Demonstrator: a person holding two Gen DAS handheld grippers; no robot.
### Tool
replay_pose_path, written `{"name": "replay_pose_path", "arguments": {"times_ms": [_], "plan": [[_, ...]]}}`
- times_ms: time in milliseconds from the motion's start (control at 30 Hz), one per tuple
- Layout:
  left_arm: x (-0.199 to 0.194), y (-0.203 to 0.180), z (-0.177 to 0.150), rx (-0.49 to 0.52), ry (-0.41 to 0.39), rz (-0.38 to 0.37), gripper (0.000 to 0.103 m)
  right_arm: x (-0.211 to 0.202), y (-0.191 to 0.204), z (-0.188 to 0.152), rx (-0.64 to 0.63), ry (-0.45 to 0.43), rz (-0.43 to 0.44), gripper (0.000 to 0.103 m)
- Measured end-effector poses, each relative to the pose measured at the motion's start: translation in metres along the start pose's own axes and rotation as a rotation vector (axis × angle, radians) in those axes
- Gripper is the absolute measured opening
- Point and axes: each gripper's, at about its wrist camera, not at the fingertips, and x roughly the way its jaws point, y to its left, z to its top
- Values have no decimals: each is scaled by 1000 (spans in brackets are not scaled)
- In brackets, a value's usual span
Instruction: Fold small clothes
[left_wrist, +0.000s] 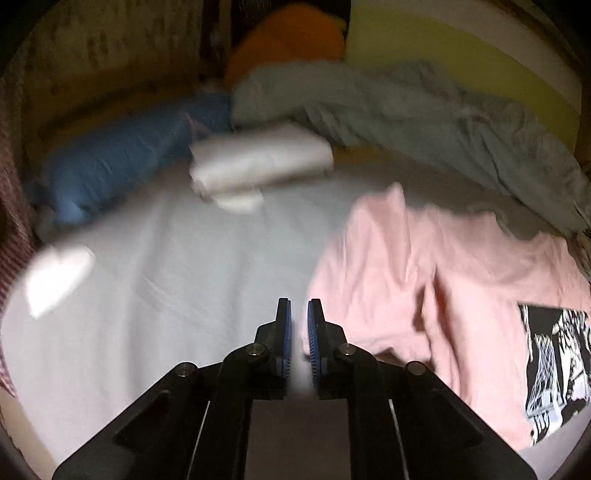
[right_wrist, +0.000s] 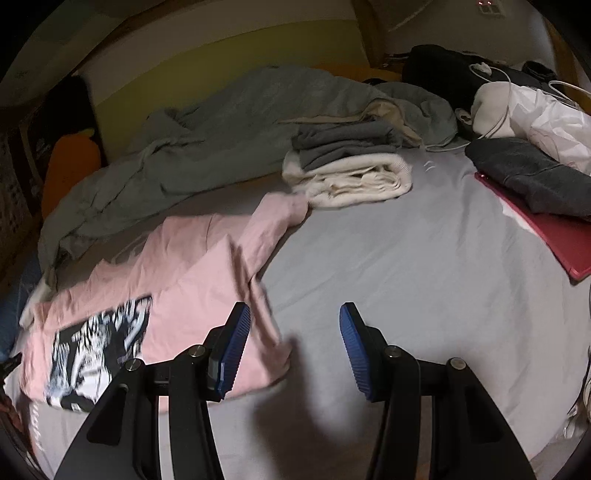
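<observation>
A pink T-shirt (left_wrist: 424, 280) with a black-and-white print (left_wrist: 554, 369) lies spread and creased on the pale grey bed sheet (left_wrist: 166, 295). My left gripper (left_wrist: 299, 306) hovers just left of the shirt's near edge. Its jaws stand a narrow gap apart, and only sheet shows between them. In the right wrist view the same shirt (right_wrist: 192, 266) lies to the left, print (right_wrist: 99, 343) nearest. My right gripper (right_wrist: 293, 314) is open over bare sheet (right_wrist: 406, 266), with its left finger over the shirt's edge and nothing between the pads.
A folded white cloth (left_wrist: 258, 162) and a blue pillow (left_wrist: 118, 158) lie beyond the left gripper. A rumpled grey duvet (right_wrist: 184, 147) runs along the back. Folded grey and cream clothes (right_wrist: 351, 162) are stacked mid-bed. A red flat case (right_wrist: 535, 229), a dark garment (right_wrist: 528, 173) and cables lie at the right.
</observation>
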Motion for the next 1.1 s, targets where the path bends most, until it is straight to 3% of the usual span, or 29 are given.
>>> {"name": "replay_pose_path", "arguments": {"times_ms": [100,200,267,300,367,433,533,567,633,667,700,800,867,933,967,1033,1100], "plan": [[-15,6,16,-14,-77,-96,30,-3,-12,24,50,-13,29,52],[4,3,49,15,-20,-231,39,1,-18,51,79,-16,62,52],[27,-1,69,24,34,-243,45,8,-22,67,88,-25,73,52],[43,0,79,4,85,-239,50,11,-22,70,89,-25,60,52],[77,3,92,-85,207,-292,51,21,-25,79,87,-13,36,52],[102,6,96,-158,281,-365,51,34,-29,87,90,11,47,52],[134,-2,86,-158,452,-444,50,55,-35,100,81,43,54,52],[134,-6,81,-135,466,-425,45,66,-38,106,93,71,53,52],[124,-9,78,-79,400,-386,28,84,-44,109,140,122,89,52],[119,-9,77,-65,370,-366,11,93,-48,110,175,132,121,52],[115,-5,77,-77,350,-340,7,99,-49,109,195,135,139,52],[100,17,76,-164,275,-259,6,121,-39,104,193,159,214,52],[87,30,76,-177,211,-113,7,133,-22,102,145,189,257,52],[80,31,72,-152,190,-71,10,142,-6,103,94,209,274,52],[77,33,70,-132,194,-53,10,146,-2,103,82,206,236,52],[67,15,64,-57,174,28,22,146,-2,103,106,159,139,52],[46,3,59,-13,74,193,49,144,-5,100,137,130,143,52]]}}
